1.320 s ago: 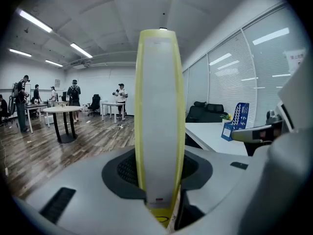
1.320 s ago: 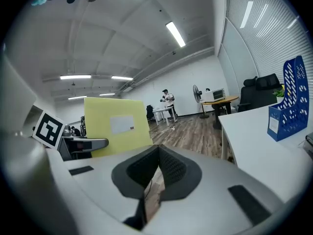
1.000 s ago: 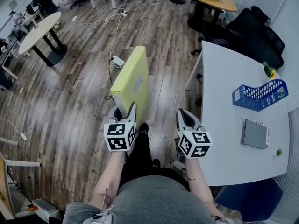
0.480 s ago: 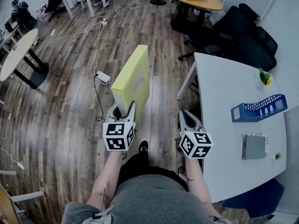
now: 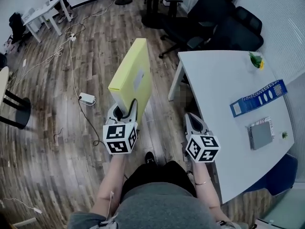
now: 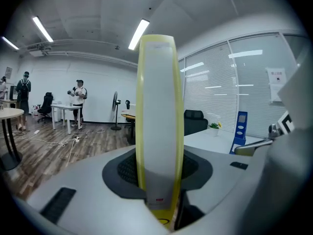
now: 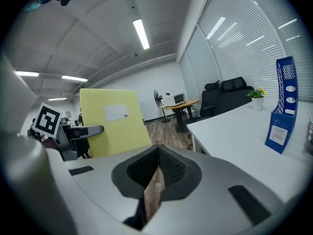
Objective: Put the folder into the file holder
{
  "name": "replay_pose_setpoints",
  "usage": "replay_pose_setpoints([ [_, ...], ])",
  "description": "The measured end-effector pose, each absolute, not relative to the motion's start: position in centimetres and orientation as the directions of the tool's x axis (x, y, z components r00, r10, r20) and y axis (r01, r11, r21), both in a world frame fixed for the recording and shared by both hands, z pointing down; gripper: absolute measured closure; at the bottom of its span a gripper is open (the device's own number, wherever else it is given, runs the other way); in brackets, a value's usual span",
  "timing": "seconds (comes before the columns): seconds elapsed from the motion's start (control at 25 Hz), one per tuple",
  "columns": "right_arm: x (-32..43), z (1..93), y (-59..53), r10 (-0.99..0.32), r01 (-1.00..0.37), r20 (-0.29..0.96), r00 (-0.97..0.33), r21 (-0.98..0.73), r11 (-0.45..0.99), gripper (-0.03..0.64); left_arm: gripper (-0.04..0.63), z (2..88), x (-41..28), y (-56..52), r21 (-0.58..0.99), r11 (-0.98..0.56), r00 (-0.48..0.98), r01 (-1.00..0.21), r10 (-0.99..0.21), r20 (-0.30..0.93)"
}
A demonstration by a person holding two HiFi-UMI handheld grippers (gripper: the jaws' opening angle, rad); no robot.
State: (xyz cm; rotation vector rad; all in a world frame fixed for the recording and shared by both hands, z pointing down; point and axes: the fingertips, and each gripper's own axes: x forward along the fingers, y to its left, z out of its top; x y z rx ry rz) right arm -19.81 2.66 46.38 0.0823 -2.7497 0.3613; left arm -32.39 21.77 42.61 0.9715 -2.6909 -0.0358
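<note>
The left gripper [image 5: 125,111] keeps its jaws clamped on the yellow folder [image 5: 132,75], upright over the floor just left of the bench [image 5: 214,80]. The person has swung toward the bench, so delivery is likely next. The blue file holder [image 5: 259,98] waits near the bench's right edge. The right gripper [image 5: 192,121] has its jaws together, empty.

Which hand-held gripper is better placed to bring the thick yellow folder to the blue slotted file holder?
Left. The left hand-held gripper clamps the yellow folder; the right hand-held gripper, shut and empty, is only nearer the blue file holder.
</note>
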Motion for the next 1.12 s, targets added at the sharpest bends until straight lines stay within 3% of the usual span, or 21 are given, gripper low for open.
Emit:
replay_pose_setpoints([
  [0.52,-17.1,46.5,-5.8,-0.236,-0.341,0.365,-0.901,-0.256,0.905,0.611,0.436,38.8,-34.6,9.7,0.121,0.597,-0.576,-0.793,-0.8,0.169],
  [1.12,-8.8,45.5,-18.4,-0.504,-0.585,0.315,-0.804,-0.272,0.764,0.611,0.436,32.4,-29.4,-8.9,0.113,0.302,-0.299,-0.947,-0.953,0.041],
])
